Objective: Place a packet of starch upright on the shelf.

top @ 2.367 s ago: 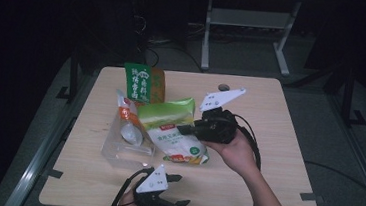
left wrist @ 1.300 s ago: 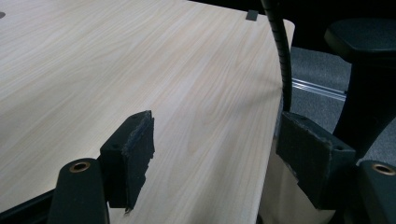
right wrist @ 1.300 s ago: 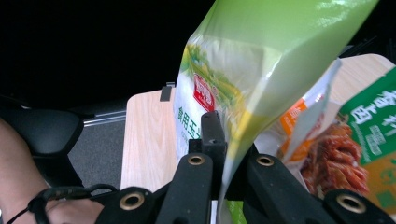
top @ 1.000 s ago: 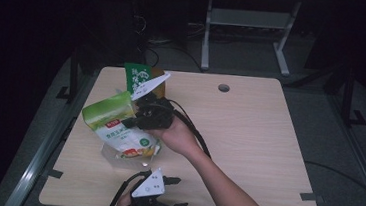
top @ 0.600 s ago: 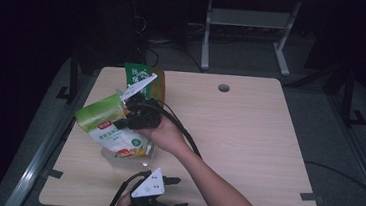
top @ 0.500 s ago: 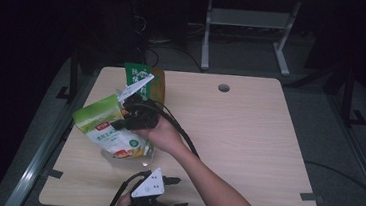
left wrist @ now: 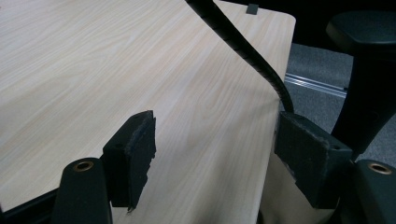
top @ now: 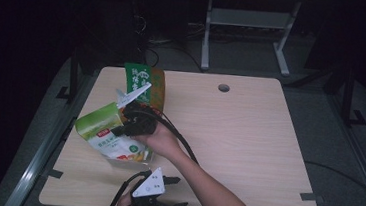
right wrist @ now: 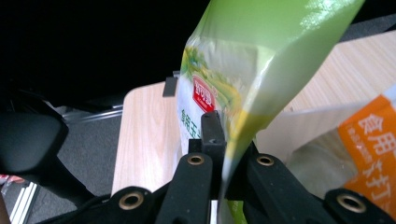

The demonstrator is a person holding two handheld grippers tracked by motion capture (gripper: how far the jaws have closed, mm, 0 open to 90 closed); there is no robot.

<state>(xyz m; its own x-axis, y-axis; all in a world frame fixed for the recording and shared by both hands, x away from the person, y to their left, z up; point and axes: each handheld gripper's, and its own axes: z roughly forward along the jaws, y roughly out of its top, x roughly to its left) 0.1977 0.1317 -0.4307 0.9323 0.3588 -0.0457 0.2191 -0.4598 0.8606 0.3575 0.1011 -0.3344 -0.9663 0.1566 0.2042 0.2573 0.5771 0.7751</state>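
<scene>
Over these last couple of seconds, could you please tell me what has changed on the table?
The right gripper, shut on the green bag, has carried it from mid-table toward the table's left edge, lifted and tilted over the clear packets. The green-and-orange box has not moved, and the left gripper stays open at the near edge of the table.

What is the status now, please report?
Right gripper shut on the green bag, holding it over the clear bag. Left gripper open, low at the table near edge. Green box stands close behind.
</scene>
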